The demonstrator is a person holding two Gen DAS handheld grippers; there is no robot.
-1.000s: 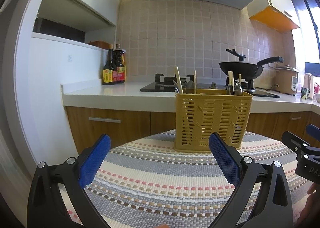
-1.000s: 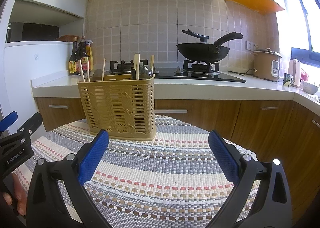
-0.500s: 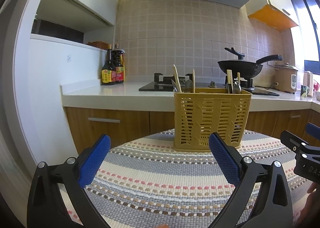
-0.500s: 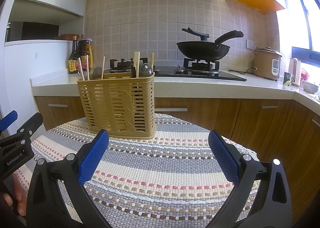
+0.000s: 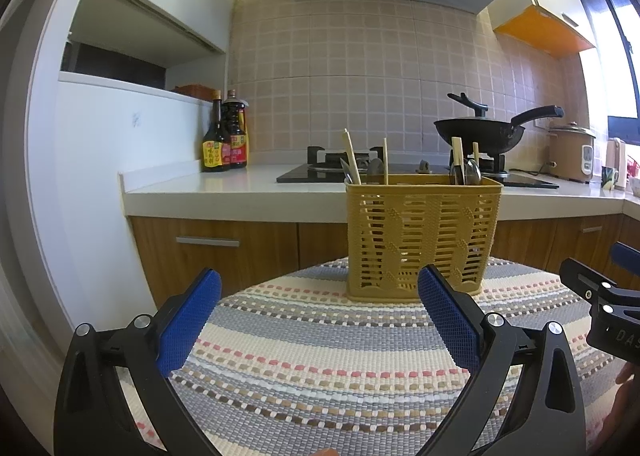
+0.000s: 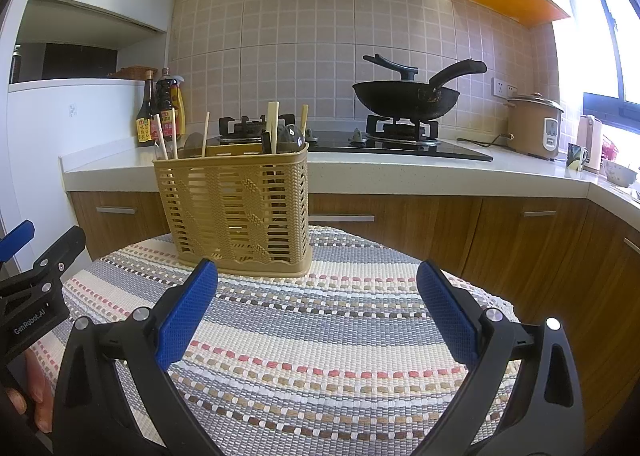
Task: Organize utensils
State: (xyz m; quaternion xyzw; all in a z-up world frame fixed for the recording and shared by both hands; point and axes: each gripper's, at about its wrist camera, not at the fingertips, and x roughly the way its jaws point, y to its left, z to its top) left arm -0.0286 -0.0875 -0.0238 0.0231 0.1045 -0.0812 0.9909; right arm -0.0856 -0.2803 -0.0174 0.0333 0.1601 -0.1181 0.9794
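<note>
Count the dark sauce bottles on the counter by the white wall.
2 in the left view: one slim bottle in front, one wider red-labelled bottle just behind it. The right view hints at a yellowish third behind them, so one may be hidden.

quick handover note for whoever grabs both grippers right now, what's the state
Left gripper: open, empty, held low over the striped mat.
Right gripper: open, empty, beside it over the same mat.
Utensil basket stands upright at the mat's far edge, apart from both grippers.
Done: chopsticks and spoons stand in the basket, grouped at its two ends.
Left: no loose utensils show on the mat; whether the sorting inside is right cannot be told from here, so check that.
</note>
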